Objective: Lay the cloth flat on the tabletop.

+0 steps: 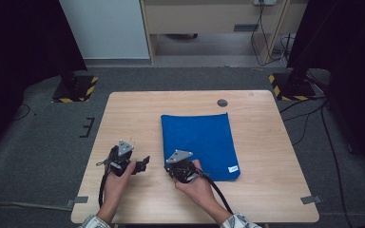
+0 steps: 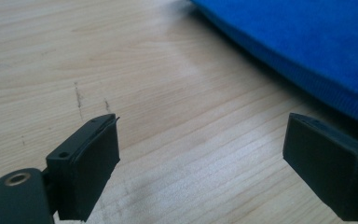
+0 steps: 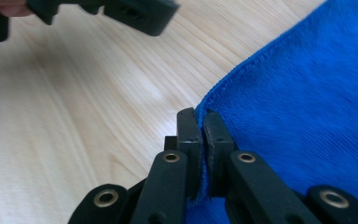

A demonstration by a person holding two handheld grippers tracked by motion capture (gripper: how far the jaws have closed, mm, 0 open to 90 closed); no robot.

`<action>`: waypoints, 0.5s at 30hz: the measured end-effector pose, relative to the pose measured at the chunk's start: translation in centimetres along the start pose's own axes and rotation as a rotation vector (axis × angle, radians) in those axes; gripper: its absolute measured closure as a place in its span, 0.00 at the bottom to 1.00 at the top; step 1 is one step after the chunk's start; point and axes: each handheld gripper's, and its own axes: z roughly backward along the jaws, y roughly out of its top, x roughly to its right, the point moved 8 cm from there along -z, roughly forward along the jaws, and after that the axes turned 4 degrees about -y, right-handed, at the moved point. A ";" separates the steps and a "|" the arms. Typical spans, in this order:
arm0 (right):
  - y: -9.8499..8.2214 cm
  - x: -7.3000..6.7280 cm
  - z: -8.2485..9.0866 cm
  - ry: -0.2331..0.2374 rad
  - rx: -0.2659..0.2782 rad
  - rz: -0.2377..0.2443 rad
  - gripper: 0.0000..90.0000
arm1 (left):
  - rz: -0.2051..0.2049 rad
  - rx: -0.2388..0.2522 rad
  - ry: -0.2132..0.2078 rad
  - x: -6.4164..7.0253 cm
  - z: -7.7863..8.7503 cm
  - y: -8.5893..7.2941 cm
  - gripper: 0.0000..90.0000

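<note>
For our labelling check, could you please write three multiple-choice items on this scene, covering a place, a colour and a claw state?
1. Where does the cloth lie on the table?
A. far left edge
B. centre to right
C. hanging off the front

2. What colour is the cloth?
A. red
B. green
C. blue

3. How is the right claw?
A. shut on the cloth's edge
B. wide open
C. holding a cup

Answers: 1 B, the high view shows it there; 2 C, plainly blue; 3 A, blue fabric sits pinched between its jaws.
</note>
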 end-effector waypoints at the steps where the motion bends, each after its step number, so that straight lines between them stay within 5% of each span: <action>1: 0.2 -0.3 0.0 0.006 0.002 0.001 0.98 | 0.008 0.005 -0.012 0.1 0.2 0.1 0.11; 15: 1.4 -4.5 -1.3 0.093 -0.008 0.023 0.96 | 0.007 0.002 -0.031 -1.7 0.3 1.6 0.11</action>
